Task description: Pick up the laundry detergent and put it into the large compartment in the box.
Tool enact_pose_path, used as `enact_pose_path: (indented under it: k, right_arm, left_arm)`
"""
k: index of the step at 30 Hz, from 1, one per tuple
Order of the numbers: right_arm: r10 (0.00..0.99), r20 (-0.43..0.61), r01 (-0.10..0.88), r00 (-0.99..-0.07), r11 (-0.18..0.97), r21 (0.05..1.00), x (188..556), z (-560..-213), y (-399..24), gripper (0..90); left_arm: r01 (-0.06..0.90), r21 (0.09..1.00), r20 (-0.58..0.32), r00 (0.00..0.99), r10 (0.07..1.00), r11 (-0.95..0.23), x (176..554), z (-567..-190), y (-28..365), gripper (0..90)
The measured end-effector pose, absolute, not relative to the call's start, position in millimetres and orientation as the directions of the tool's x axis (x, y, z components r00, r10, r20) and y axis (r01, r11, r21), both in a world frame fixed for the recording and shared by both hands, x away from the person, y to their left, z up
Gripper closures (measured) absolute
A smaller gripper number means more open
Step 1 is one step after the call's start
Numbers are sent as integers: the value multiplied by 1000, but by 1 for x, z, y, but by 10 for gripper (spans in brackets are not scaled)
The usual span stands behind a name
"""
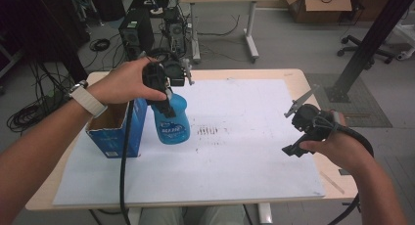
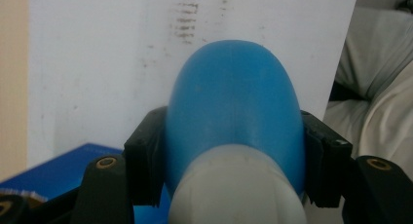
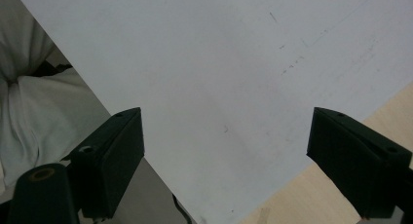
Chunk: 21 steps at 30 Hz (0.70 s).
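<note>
Your left tongs (image 1: 169,105) clamp the blue bottle (image 1: 171,120).
It hangs beside the blue box (image 1: 115,132); your right tongs (image 3: 226,156) gape empty.

Blue bottle (image 1: 171,121), white-capped, held upright beside box (image 1: 113,131).

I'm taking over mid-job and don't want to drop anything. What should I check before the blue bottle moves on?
1. Left tongs clamped on the blue bottle: ok.
2. Grip sits on both sides of the bottle: ok.
3. Bottle cap closed: cannot tell.
4. Open blue box beside the bottle, top open: ok.
5. Right tongs open and empty over the white sheet: ok.
</note>
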State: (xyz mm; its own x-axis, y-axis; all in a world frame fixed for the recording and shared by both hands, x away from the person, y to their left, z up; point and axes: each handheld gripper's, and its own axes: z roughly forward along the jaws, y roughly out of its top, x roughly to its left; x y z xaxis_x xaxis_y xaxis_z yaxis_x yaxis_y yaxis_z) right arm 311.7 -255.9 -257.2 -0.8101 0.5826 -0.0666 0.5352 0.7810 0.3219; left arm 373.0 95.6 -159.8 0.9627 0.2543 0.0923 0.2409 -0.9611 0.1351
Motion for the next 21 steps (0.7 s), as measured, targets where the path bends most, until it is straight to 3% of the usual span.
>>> enact_pose_path:
  k: [8,12,14,21]
  right_arm:
    - [551,-82,502,-830,804,321,312,-258,-252,134]
    - [540,-86,488,-837,809,326,313,-256,-250,134]
    - [525,-89,471,-846,816,336,313,-255,-249,134]
    - [498,-89,445,-863,831,334,319,-258,-250,133]
  left_arm:
    - [503,164,136,840,525,-848,363,-91,115,377]
    - [576,179,134,788,600,-797,359,-69,123,378]
    - [672,200,123,705,698,-713,356,-48,136,378]
    - [821,224,140,506,851,-525,355,-23,159,378]
